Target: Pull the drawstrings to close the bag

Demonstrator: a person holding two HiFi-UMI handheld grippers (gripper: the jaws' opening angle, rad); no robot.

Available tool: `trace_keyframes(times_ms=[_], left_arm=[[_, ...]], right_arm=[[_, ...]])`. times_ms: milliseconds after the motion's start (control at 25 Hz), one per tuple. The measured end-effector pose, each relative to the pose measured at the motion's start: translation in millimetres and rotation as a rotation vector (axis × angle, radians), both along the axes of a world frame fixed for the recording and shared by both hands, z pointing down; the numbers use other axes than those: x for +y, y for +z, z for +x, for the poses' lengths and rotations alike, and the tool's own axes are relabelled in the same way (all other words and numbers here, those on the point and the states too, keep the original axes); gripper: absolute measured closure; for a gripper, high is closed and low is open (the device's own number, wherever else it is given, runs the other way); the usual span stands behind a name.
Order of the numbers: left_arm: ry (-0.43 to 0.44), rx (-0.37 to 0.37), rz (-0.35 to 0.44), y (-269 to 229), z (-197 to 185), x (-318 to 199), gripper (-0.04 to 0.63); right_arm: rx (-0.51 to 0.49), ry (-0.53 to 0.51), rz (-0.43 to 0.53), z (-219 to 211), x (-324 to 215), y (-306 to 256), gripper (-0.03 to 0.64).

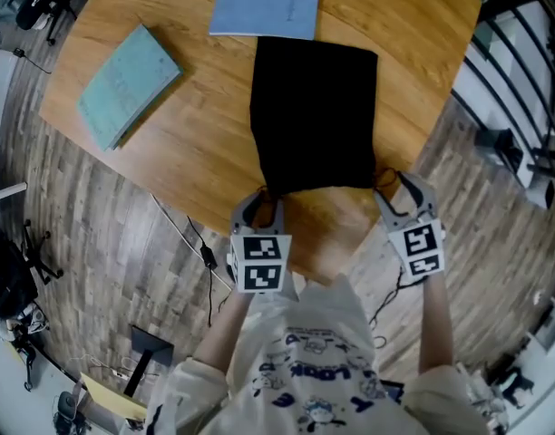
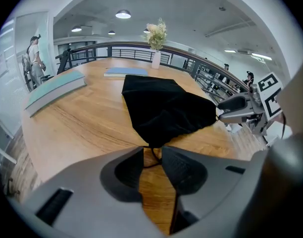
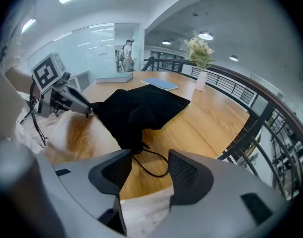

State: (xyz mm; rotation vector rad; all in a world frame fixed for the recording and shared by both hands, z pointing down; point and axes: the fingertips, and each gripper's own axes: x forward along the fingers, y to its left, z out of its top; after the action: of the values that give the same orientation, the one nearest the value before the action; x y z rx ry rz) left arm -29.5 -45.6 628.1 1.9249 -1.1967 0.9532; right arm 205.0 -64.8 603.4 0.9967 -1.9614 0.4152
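Left gripper [image 2: 152, 151] and right gripper [image 3: 150, 157] both stand open at the black cloth bag [image 1: 314, 116], each straddling a thin black drawstring loop [image 3: 154, 175], unpinched.

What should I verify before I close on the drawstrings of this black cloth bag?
1. Left gripper open: ok.
2. Thin black left cord loop between its fingers: ok.
3. Right gripper open: ok.
4. Thin black right cord loop between its fingers: ok.
5. Black cloth bag lying on round wooden table, clear of light blue notebook and teal book: ok.
6. Bag mouth already cinched: cannot tell.
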Motion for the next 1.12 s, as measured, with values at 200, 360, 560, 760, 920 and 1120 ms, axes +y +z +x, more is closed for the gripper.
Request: trace_keyframes(times_ms=[200,360,560,760,920,1120], left_arm=[[-0.007,-0.003,-0.006,1,2,-5,0.486],[0.0,0.006,-0.007,1,1,-6,0.486],[0.006,0.009,-0.013,1,1,-3,0.522],[-0.005,0.005,-0.03,2,-2,5,0.546],[-0.021,0.009,-0.028,2,-3,9,0.546],[-0.026,-0.004,-0.02,-2,-3,13,0.545]], right_arm=[[0.039,-0.158,-0.066,-9,0,9,0.388],[0.075,-0.277,-0.127,-13,1,20,0.382],[-0.028,-0.287,-0.159,-12,-1,32,0.383],[-0.014,-0.281,-0.19,-11,1,27,0.391],[-0.004,-0.253,-0.206,-13,5,25,0.432],[-0.052,-0.177,-0.227,-15,15,27,0.56]])
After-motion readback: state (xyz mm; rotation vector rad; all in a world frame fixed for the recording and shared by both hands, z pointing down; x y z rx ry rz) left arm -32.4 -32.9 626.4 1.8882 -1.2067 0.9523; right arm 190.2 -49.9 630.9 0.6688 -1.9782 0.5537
